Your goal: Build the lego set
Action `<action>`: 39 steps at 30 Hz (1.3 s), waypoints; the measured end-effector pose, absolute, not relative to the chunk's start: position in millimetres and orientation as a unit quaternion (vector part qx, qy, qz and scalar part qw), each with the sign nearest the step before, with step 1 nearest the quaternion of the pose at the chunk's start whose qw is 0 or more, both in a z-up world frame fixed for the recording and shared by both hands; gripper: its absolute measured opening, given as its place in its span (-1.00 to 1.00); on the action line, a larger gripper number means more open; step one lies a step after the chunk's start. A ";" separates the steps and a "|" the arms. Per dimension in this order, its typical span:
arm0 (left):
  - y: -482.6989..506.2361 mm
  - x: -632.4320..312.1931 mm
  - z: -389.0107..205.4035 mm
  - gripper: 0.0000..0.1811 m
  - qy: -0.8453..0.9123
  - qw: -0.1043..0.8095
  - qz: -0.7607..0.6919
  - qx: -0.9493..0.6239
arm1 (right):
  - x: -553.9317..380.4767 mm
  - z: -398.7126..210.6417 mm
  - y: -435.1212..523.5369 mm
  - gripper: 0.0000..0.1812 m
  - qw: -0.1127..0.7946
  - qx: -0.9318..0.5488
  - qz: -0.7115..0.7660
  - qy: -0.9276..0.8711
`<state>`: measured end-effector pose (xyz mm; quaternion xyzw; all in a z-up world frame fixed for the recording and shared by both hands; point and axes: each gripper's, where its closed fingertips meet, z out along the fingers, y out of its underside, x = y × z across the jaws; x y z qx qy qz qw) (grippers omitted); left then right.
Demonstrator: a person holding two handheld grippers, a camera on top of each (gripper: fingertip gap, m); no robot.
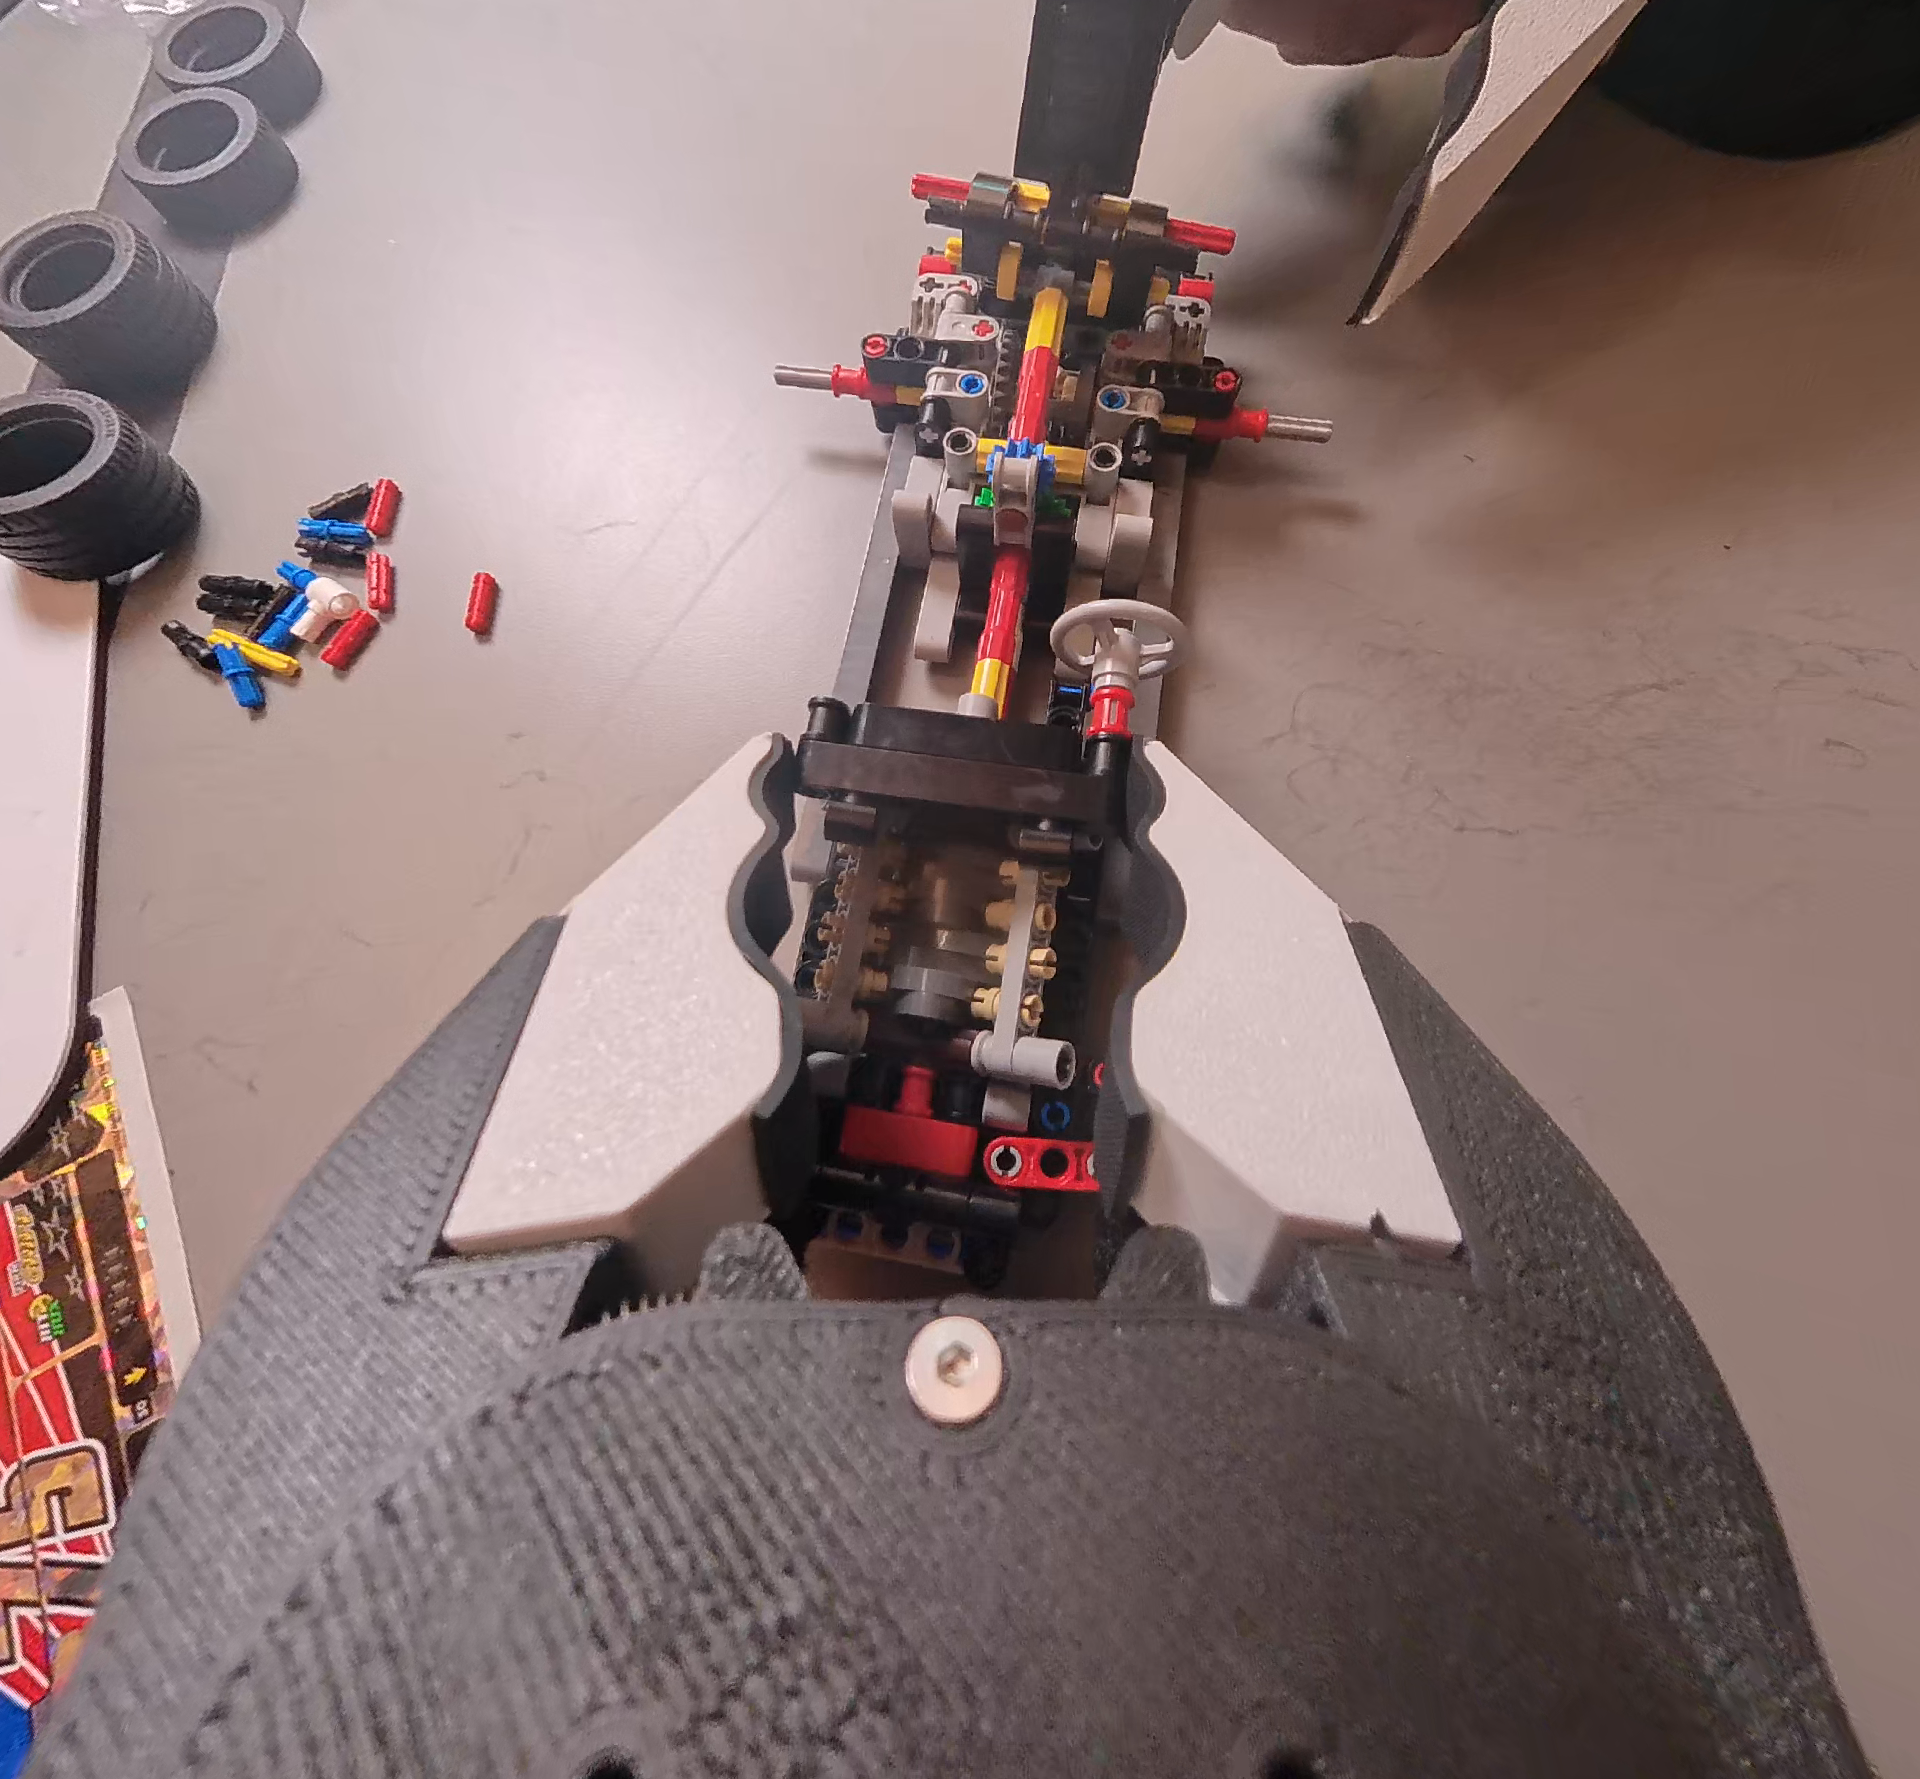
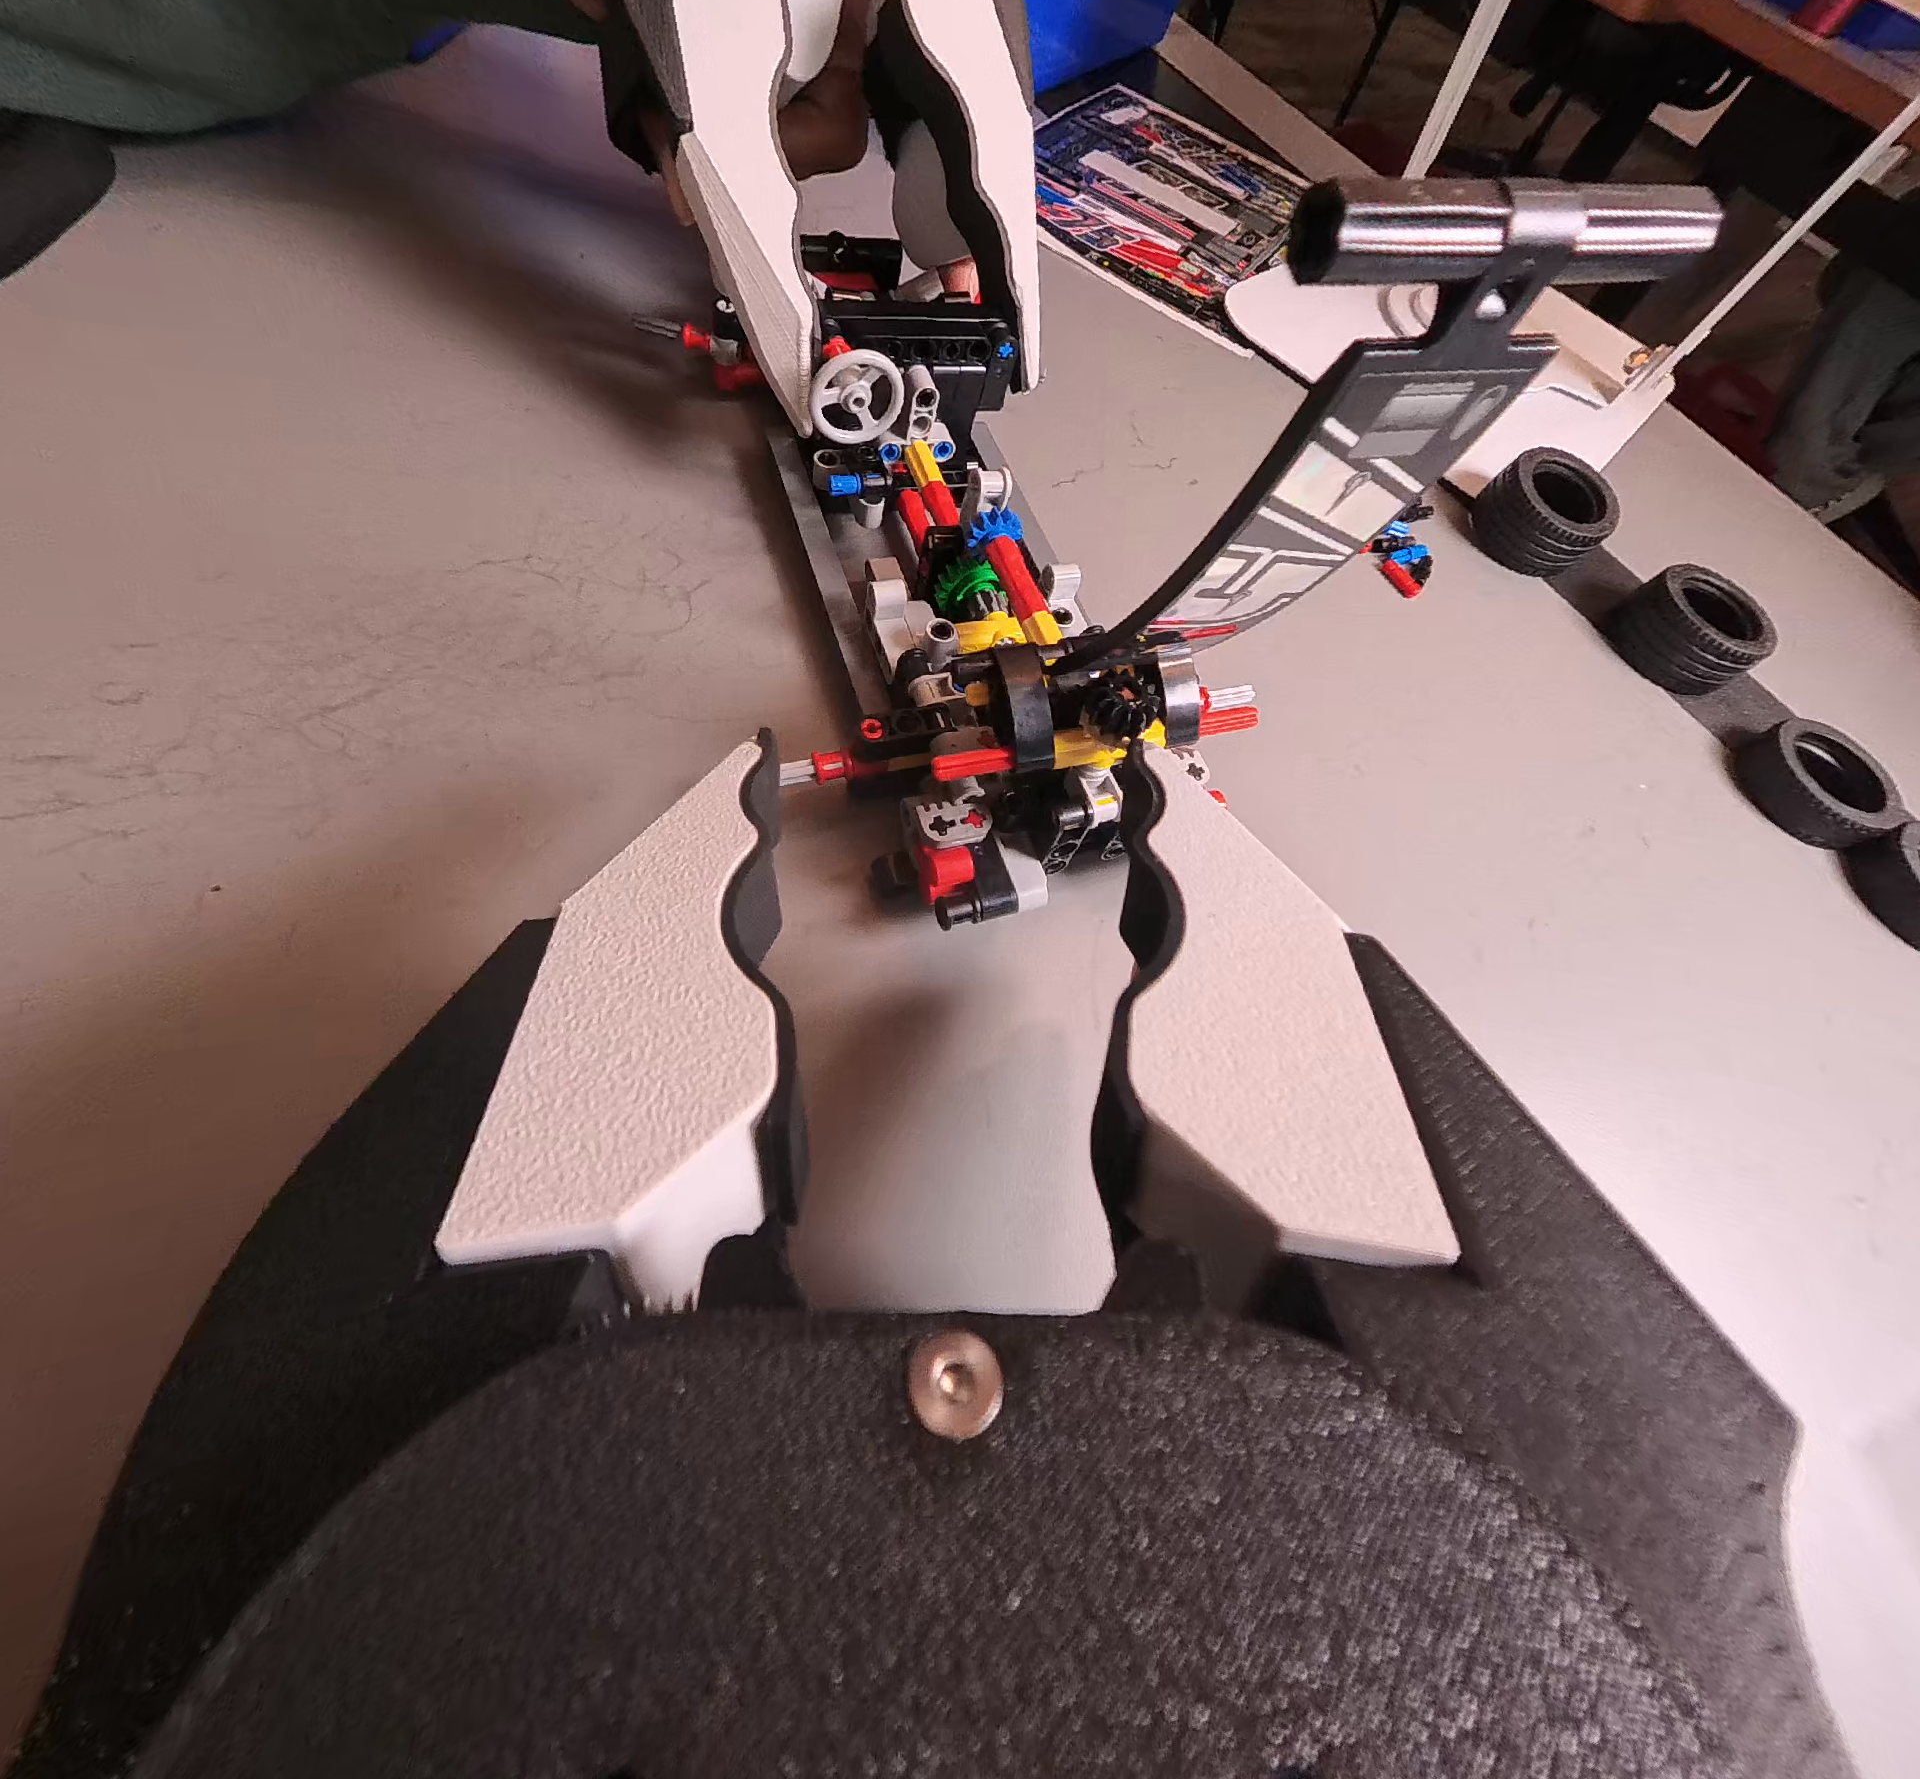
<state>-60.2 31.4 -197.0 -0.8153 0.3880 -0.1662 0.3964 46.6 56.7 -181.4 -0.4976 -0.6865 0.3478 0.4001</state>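
A long lego car chassis (image 1: 1023, 482) lies on the grey table, with a red and yellow shaft down its middle and a grey steering wheel (image 1: 1117, 633). My left gripper (image 1: 956, 763) is shut on its engine end, with the fingers against both sides. In the right wrist view the chassis (image 2: 966, 586) runs away from me towards the left gripper (image 2: 914, 379). My right gripper (image 2: 954, 758) is open at the chassis's axle end, and its right fingertip is close beside the bricks. It also shows in the left wrist view (image 1: 1278, 171), open and raised.
Several black tyres (image 1: 208, 155) stand in a row at the left, also seen in the right wrist view (image 2: 1694, 628). Loose coloured pins (image 1: 301, 586) lie near them. A black curved strip (image 2: 1299, 524) with a metal cylinder (image 2: 1507, 223) rises from the axle end. A sticker sheet (image 1: 62, 1314) lies near. There is about 12 centimeters between the tips of the two grippers.
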 end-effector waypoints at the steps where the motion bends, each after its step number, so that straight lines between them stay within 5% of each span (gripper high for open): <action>1: 31.5 -60.3 -197.0 -0.31 0.388 0.396 -0.166 -0.816 | 46.7 -181.5 56.6 -0.29 0.401 -0.497 0.346 -0.687; 8: 32.0 -60.8 -196.9 -0.31 0.388 0.393 -0.160 -0.818 | 47.6 -181.6 56.4 -0.32 0.403 -0.496 0.340 -0.690; 10: 35.9 -63.1 -196.8 -0.31 0.377 0.397 -0.152 -0.823 | 47.3 -179.5 46.0 -0.47 0.393 -0.485 0.361 -0.693; 23: 32.8 -60.0 -197.3 -0.31 0.387 0.392 -0.154 -0.821 | 53.4 -177.8 69.8 -0.30 0.392 -0.520 0.367 -0.664; 39: 16.7 -96.6 -200.1 -0.31 0.381 0.340 -0.126 -0.850 | 62.0 -177.4 90.3 -0.32 0.399 -0.537 0.361 -0.650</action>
